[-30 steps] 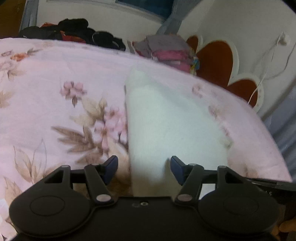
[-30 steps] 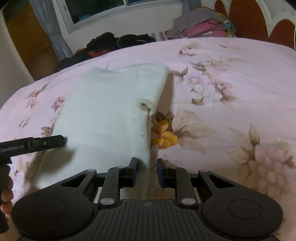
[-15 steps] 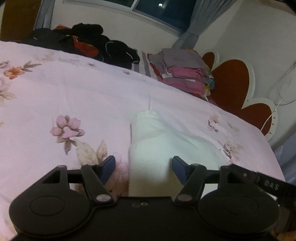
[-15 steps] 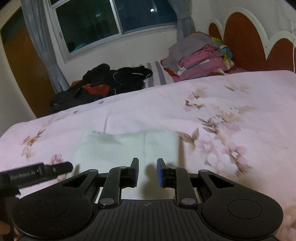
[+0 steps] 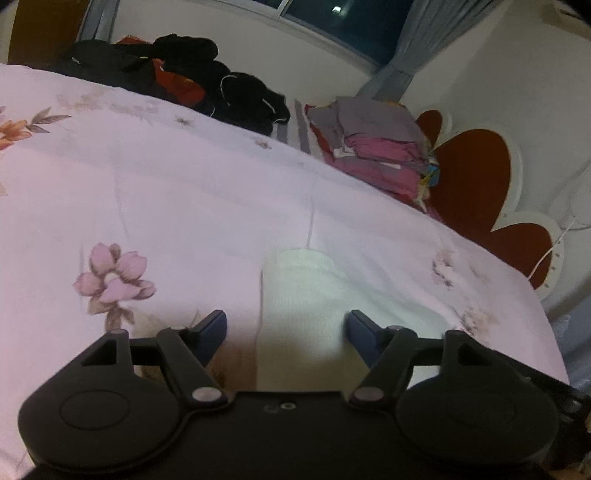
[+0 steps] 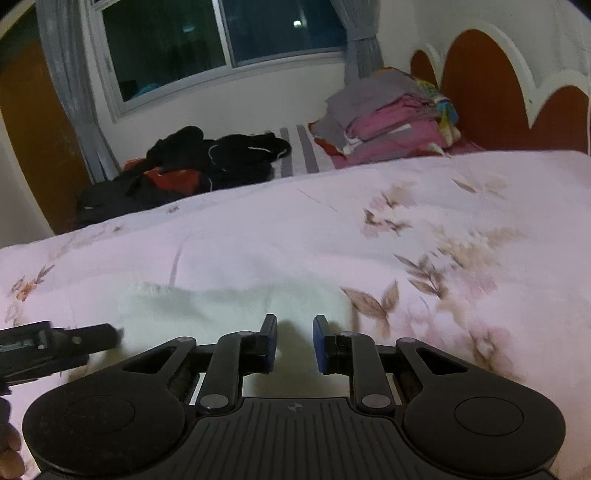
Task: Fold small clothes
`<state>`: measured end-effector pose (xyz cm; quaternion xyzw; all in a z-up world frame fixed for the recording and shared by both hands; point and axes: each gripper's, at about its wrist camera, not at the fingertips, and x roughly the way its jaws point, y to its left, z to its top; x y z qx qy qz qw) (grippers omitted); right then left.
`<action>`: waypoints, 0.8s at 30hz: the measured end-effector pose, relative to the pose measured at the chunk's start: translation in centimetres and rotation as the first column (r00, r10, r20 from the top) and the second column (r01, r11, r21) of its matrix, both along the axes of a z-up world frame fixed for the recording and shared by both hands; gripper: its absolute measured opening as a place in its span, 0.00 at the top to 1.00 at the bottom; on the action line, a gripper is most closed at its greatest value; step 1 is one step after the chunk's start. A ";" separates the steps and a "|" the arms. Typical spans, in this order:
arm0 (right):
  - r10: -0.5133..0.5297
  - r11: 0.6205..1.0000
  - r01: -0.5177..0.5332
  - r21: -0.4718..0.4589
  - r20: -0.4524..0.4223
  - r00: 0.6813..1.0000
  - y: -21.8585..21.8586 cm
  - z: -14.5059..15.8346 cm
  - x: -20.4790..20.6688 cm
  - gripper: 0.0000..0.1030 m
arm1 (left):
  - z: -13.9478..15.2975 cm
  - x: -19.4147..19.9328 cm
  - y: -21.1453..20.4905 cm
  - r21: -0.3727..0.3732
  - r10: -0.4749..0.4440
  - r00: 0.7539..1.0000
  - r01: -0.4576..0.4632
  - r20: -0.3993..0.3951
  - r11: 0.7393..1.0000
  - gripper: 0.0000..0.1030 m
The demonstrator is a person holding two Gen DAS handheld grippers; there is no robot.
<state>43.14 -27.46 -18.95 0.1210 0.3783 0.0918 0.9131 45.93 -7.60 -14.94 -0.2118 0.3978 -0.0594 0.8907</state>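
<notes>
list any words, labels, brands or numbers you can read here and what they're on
No text can be read.
Left gripper: pale lettering on its black side arm, too blurred to read.
Right gripper: a small round mark on its ribbed body, not text.
Folded white garment, floral bedspread: no lettering.

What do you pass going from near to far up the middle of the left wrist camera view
Left gripper, jaws opening around nothing → white folded garment → floral bedspread → stack of folded clothes → window.
</notes>
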 end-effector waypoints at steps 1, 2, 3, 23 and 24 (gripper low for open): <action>0.004 1.000 -0.003 -0.013 0.002 1.000 0.3 -0.4 0.5 0.80 | -0.5 0.4 -0.2 0.017 0.001 1.000 -0.001 -0.006 1.000 0.29; 0.006 1.000 -0.006 -0.031 0.005 1.000 0.6 -0.7 0.8 0.80 | -0.8 0.6 -0.3 0.029 -0.001 1.000 0.001 -0.013 1.000 0.27; 0.004 0.998 -0.005 -0.055 -0.006 1.000 0.8 -1.4 1.2 0.80 | -1.1 0.6 -0.4 0.036 -0.004 1.000 0.005 -0.010 0.999 0.26; 0.027 0.999 -0.027 0.019 0.017 0.999 -1.2 0.8 -6.5 0.79 | 1.2 -5.7 -1.8 0.134 -0.123 0.992 0.121 0.005 0.984 0.28; 0.028 1.000 -0.028 0.006 0.012 1.000 -1.2 0.6 -6.9 0.79 | 1.0 -6.0 -2.0 0.142 -0.129 0.992 0.127 -0.001 0.982 0.27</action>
